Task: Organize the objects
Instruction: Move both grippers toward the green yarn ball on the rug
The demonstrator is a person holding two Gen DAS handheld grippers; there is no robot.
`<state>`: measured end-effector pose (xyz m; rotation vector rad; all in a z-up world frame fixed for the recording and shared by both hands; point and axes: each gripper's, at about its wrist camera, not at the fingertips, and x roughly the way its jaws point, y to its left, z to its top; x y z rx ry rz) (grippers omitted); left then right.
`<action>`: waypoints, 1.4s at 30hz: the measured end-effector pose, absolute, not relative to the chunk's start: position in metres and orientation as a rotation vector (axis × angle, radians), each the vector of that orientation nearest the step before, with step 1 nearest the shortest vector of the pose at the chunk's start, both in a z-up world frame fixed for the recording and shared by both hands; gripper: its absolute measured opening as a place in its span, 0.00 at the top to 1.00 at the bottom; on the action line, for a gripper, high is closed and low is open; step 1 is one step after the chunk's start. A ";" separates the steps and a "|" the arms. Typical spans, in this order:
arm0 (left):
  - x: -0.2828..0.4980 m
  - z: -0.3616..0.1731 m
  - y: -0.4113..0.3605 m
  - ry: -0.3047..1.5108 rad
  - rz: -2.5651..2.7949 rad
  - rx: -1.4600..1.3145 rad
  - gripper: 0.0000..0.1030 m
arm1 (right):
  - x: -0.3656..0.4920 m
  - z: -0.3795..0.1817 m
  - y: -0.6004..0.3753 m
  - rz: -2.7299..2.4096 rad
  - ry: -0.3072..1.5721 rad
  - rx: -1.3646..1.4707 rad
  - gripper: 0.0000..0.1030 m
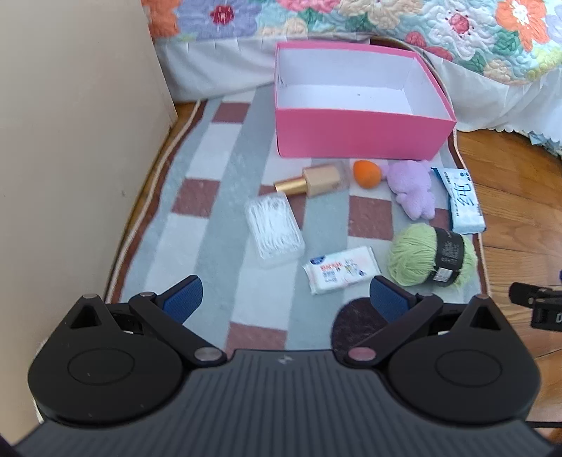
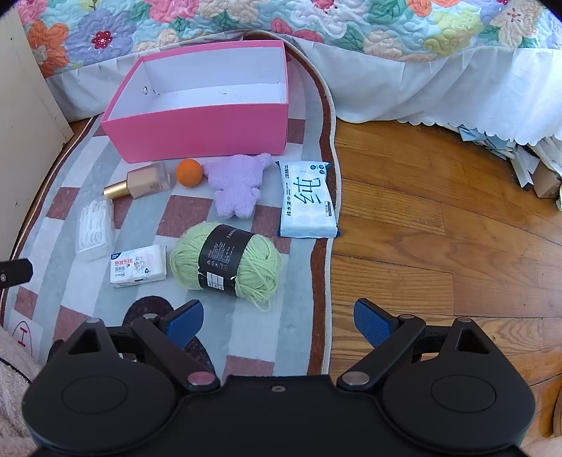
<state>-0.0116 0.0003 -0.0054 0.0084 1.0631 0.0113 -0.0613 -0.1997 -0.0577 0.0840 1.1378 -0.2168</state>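
An empty pink box (image 1: pixel 354 135) (image 2: pixel 196 135) stands at the far end of a checked rug. In front of it lie a foundation bottle (image 1: pixel 312 181) (image 2: pixel 144 181), an orange sponge (image 1: pixel 367 173) (image 2: pixel 189 172), a purple plush toy (image 1: pixel 412 188) (image 2: pixel 237 188), a blue wet-wipes pack (image 1: pixel 463 200) (image 2: pixel 306 198), a clear box of cotton swabs (image 1: pixel 274 228) (image 2: pixel 94 228), a small tissue pack (image 1: pixel 340 269) (image 2: pixel 137 266) and a green yarn ball (image 1: pixel 430 255) (image 2: pixel 226 262). My left gripper (image 1: pixel 286 298) hangs open above the near rug. My right gripper (image 2: pixel 279 321) hangs open just short of the yarn.
A bed with a flowered quilt (image 2: pixel 281 24) and white skirt runs behind the box. A beige wall panel (image 1: pixel 77 140) stands at the left. Wooden floor (image 2: pixel 439 228) lies right of the rug (image 1: pixel 217 218). A dark round patch (image 2: pixel 154 309) marks the rug's near end.
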 end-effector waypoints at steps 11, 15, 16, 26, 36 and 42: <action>-0.014 -0.007 -0.001 1.043 -0.035 -0.006 0.00 | -0.061 -0.060 -0.200 -0.223 1.147 0.074 0.08; -0.014 -0.006 -0.001 1.037 -0.047 -0.003 0.00 | -0.061 -0.061 -0.200 -0.225 1.149 0.069 0.08; -0.014 -0.005 -0.002 1.036 -0.050 0.001 0.00 | -0.062 -0.061 -0.200 -0.224 1.147 0.068 0.08; -0.018 -0.002 -0.003 1.037 -0.103 -0.010 0.00 | -0.063 -0.058 -0.197 -0.213 1.137 0.055 0.08; -0.018 -0.001 0.006 1.069 -0.144 -0.076 0.00 | -0.064 -0.056 -0.197 -0.212 1.135 0.049 0.08; -0.018 -0.002 0.009 1.092 -0.151 -0.094 0.01 | -0.064 -0.055 -0.196 -0.212 1.130 0.044 0.08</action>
